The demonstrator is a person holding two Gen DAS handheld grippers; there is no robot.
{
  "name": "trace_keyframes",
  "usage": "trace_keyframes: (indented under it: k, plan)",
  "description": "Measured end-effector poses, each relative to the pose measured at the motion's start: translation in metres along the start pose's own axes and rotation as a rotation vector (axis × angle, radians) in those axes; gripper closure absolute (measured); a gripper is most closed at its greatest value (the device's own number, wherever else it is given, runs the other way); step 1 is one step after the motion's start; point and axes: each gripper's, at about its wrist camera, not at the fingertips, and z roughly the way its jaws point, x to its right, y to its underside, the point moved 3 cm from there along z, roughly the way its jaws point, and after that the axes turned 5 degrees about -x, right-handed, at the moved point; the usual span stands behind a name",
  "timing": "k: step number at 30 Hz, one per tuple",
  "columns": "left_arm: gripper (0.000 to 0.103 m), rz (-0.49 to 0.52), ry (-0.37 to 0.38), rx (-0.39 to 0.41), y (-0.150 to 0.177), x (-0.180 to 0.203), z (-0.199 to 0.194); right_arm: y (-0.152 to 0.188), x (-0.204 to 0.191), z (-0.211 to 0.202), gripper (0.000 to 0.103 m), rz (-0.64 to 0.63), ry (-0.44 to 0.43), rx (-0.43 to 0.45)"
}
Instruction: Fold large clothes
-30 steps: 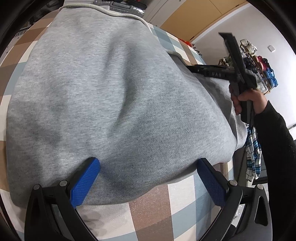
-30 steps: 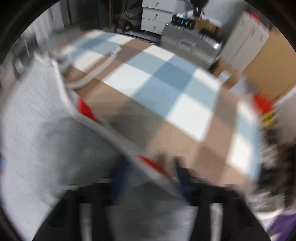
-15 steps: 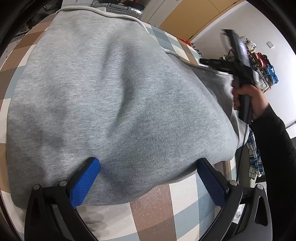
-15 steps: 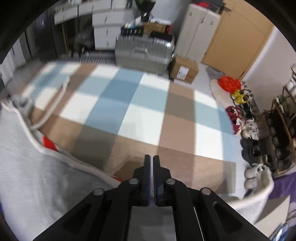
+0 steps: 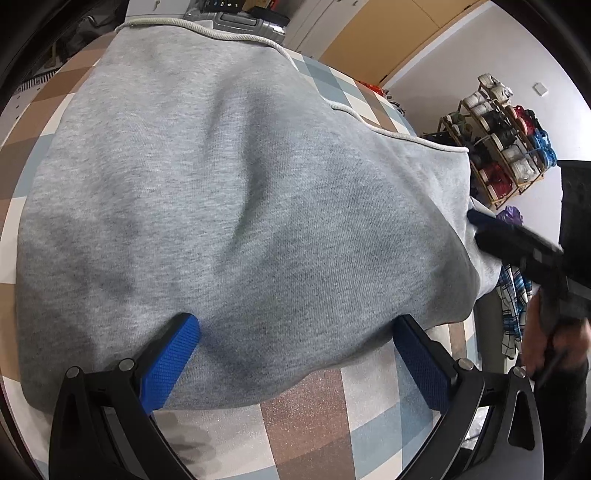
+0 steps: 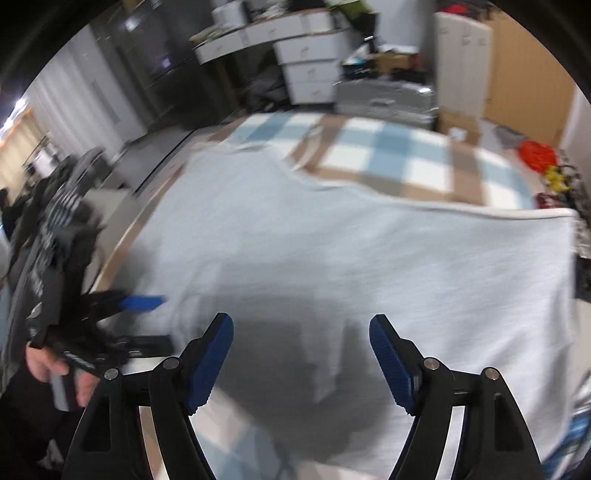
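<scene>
A grey sweatshirt lies folded in a thick stack on the checked table cover. A white cord runs along its far edge. My left gripper is open and wide, with the garment's near edge bulging between its blue pads. My right gripper hovers over the sweatshirt with its jaws opening and nothing held between them. In the left wrist view the right gripper sits at the garment's right edge, held by a hand. The left gripper's blue pad shows at the left of the right wrist view.
A shoe rack stands beyond the table's right side, where a plaid cloth hangs. A silver suitcase, white drawers and a cardboard box stand past the far edge. Bare checked cover shows beyond the garment.
My right gripper was shut at the garment's far right edge; it has let go, opened wide and pulled back toward the near right. The left gripper stayed put.
</scene>
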Motion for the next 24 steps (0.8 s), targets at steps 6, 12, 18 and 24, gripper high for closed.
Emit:
trace_keyframes:
  k: [6,12,18,24]
  plan:
    - [0.001,0.058,-0.035,0.005,0.004,-0.001,0.000,-0.006,-0.019,0.057,0.000,0.034,0.153,-0.090]
    - [0.001,0.097,-0.071,-0.006,0.006,0.001,0.000,-0.008,-0.007,0.060,0.001,0.091,0.155,-0.087]
    - [0.001,0.014,-0.023,-0.021,0.009,-0.014,-0.012,0.017,0.006,0.000,0.001,0.179,0.094,0.039]
    - [0.001,-0.095,-0.009,-0.022,0.015,-0.040,-0.032,0.070,0.067,-0.044,0.001,0.449,0.071,0.130]
